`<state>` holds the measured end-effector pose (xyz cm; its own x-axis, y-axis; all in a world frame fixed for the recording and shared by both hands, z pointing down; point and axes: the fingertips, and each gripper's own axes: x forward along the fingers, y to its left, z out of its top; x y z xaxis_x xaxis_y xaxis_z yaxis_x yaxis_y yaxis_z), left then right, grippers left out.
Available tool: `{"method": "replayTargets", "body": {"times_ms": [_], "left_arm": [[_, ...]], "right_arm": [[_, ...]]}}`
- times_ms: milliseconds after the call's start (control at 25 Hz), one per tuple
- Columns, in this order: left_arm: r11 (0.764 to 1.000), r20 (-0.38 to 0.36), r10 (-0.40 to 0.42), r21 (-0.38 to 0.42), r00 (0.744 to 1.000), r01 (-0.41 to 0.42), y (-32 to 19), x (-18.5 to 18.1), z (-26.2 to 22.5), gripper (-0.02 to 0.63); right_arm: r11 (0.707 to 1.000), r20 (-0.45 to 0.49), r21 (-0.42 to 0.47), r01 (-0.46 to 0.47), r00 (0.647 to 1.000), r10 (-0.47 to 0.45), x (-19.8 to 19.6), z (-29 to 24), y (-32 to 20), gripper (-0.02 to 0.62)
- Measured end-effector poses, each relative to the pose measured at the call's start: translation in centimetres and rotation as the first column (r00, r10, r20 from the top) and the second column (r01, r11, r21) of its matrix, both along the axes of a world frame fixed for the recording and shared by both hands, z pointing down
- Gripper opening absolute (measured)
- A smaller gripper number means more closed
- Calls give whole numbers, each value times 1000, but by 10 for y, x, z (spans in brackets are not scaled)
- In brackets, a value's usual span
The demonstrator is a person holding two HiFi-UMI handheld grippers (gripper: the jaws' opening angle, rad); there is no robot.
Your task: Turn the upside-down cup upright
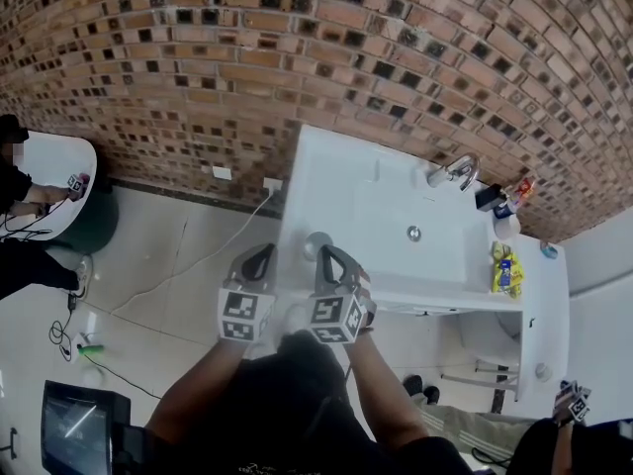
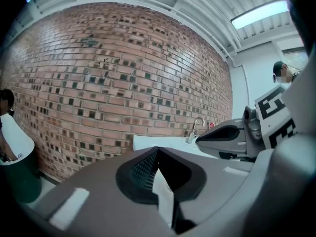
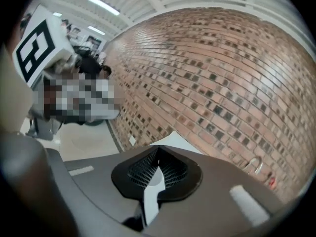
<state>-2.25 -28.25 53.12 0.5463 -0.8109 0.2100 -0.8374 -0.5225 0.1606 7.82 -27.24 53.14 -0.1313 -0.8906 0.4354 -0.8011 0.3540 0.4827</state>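
Noting both claws shut, empty: left gripper (image 1: 263, 258), right gripper (image 1: 329, 257). Cup (image 1: 316, 244) sits on counter (image 1: 366, 196) near edge, just beyond right tips. We judge it light, rigid, poss. slippery; take it across sidewall.

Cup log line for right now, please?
cup: on counter, not held | left gripper: jaws shut, empty | right gripper: jaws shut, empty

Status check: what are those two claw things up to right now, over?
Left gripper shut, empty; right gripper shut, empty. Small grey cup on white sink counter, untouched, just ahead of right gripper. Nothing visible blocking it.
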Motion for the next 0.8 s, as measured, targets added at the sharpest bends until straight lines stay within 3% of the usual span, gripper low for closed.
{"method": "replayTargets", "body": {"times_ms": [160,400,480,680,800], "left_arm": [[1000,3,-6,15,1000,6,6,0,-5,-6],[999,32,8,35,999,-9,20,2,-4,-6],[999,37,18,37,999,-19,26,3,-4,-6],[1000,-7,10,23,1000,-10,37,-4,-10,-6],[999,1,11,37,1000,-11,47,-7,-15,-6]], "right_arm": [[994,244,-13,-112,963,112,8,-8,6,14],[982,460,94,-165,882,104,6,-36,30,14],[976,487,105,-191,865,117,8,-35,38,14],[976,449,120,-179,887,108,3,-30,60,14],[978,460,100,-181,880,116,1,-25,75,14]]}}
